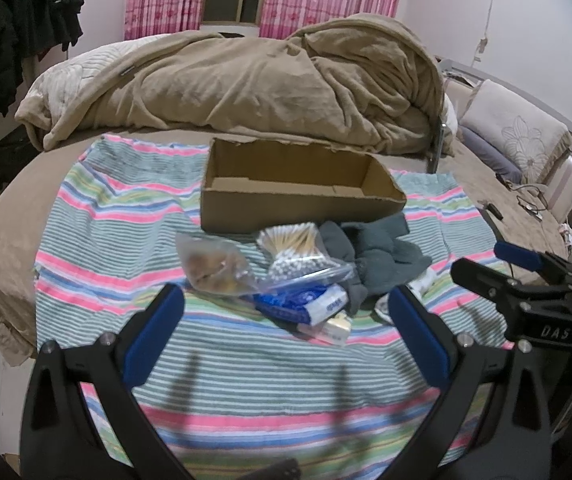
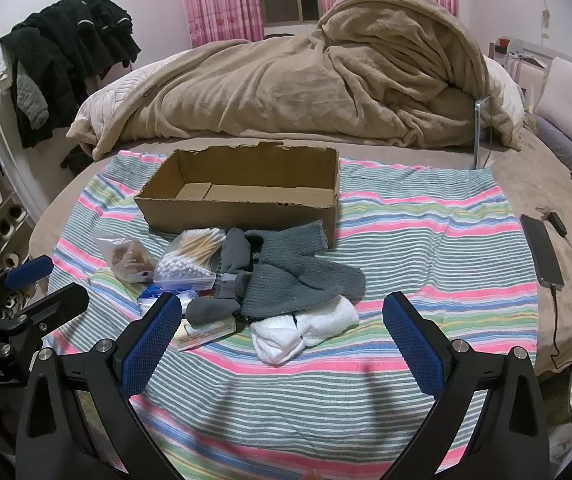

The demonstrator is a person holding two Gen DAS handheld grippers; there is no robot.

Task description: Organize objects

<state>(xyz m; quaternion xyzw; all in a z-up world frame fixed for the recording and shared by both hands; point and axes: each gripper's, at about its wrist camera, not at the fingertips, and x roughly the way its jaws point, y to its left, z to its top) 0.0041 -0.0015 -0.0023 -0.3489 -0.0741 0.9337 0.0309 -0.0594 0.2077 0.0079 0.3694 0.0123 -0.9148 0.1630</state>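
An open, empty cardboard box (image 1: 298,188) (image 2: 241,196) stands on a striped cloth (image 1: 245,372) (image 2: 426,232) on the bed. In front of it lies a pile: a bag of cotton swabs (image 1: 294,252) (image 2: 189,254), a clear bag with brown contents (image 1: 213,268) (image 2: 125,258), a blue-and-white packet (image 1: 306,300), grey knit gloves (image 1: 370,256) (image 2: 298,276), white socks (image 2: 306,330) and a small flat box (image 2: 205,332). My left gripper (image 1: 286,336) is open and empty just short of the pile. My right gripper (image 2: 281,340) is open and empty over the socks' near edge.
A crumpled tan blanket (image 1: 245,80) (image 2: 306,80) fills the back of the bed. A phone on a cable (image 2: 542,248) lies on the right of the bed, with pillows (image 1: 514,132) beyond. Dark clothes (image 2: 65,60) hang at the left. The right gripper shows in the left wrist view (image 1: 498,264).
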